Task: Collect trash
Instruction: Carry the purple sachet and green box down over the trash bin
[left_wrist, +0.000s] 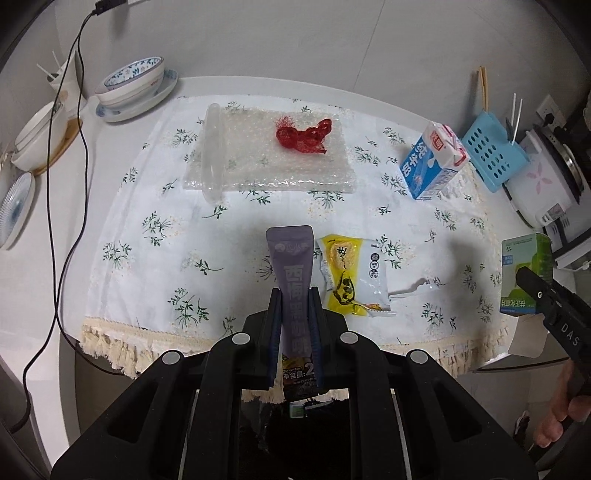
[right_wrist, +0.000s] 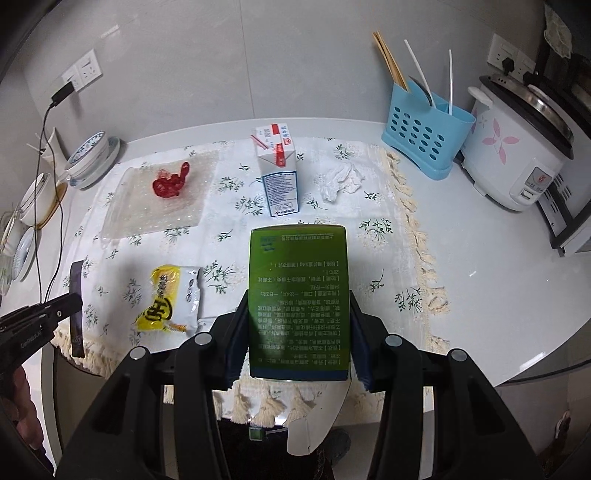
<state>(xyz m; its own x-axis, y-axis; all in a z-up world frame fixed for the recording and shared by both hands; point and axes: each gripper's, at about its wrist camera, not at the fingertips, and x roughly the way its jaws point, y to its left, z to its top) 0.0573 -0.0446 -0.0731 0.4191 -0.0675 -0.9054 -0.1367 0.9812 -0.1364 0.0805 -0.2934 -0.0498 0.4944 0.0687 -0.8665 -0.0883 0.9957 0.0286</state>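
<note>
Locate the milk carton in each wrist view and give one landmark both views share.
Left wrist view: milk carton stands upper right on the floral cloth, left of the blue utensil basket.
Right wrist view: milk carton stands upper centre, beyond the green box.
Shared landmark: the red mesh on bubble wrap.

Two fisheye views, one riding on each of my grippers, both looking forward and steeply down along the jaws. Left view: sits above the near edge of the tabletop (left_wrist: 221, 92), facing the back wall; my left gripper (left_wrist: 294, 295) fills the lower frame, close up. My right gripper (left_wrist: 532, 280) shows at its right edge. Right view: set further right, same facing, my right gripper (right_wrist: 299, 306) close in the foreground, my left gripper (right_wrist: 74, 299) at its left edge. Shared ground: floral cloth (left_wrist: 155, 258), bubble wrap (left_wrist: 258, 162), milk carton (left_wrist: 432, 162), yellow packet (left_wrist: 351, 277), blue utensil basket (left_wrist: 491, 151), rice cooker (left_wrist: 546, 177). Edges bend heavily in both.
</note>
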